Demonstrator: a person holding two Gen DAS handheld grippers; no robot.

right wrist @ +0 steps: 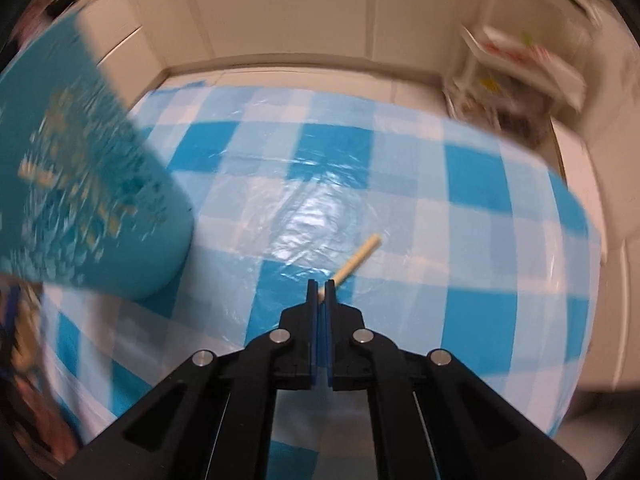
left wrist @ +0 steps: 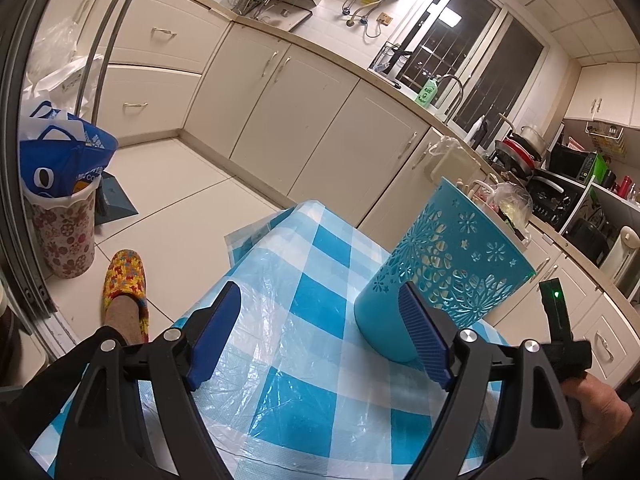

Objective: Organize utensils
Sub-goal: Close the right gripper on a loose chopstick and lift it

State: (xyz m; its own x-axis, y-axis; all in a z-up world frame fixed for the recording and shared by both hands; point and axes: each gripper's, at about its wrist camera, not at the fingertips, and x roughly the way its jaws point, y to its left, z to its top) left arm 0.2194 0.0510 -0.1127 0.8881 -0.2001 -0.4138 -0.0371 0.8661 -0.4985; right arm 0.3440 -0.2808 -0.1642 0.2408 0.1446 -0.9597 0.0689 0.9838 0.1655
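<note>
A turquoise cut-out utensil holder stands on the blue-and-white checked tablecloth, with pale wooden stick ends showing above its rim. My left gripper is open over the cloth with nothing between its pads; the holder's base sits just beyond its right finger. In the right wrist view my right gripper points steeply down at the table, shut on one end of a pale wooden chopstick. The chopstick's free end slants up and right over the cloth. The holder appears blurred at the left.
A clear plastic sheet covers the cloth. Cream cabinets and a crowded counter run behind the table. A floral bin with blue bags and a slippered foot are on the floor at left. A hand grips a black handle at right.
</note>
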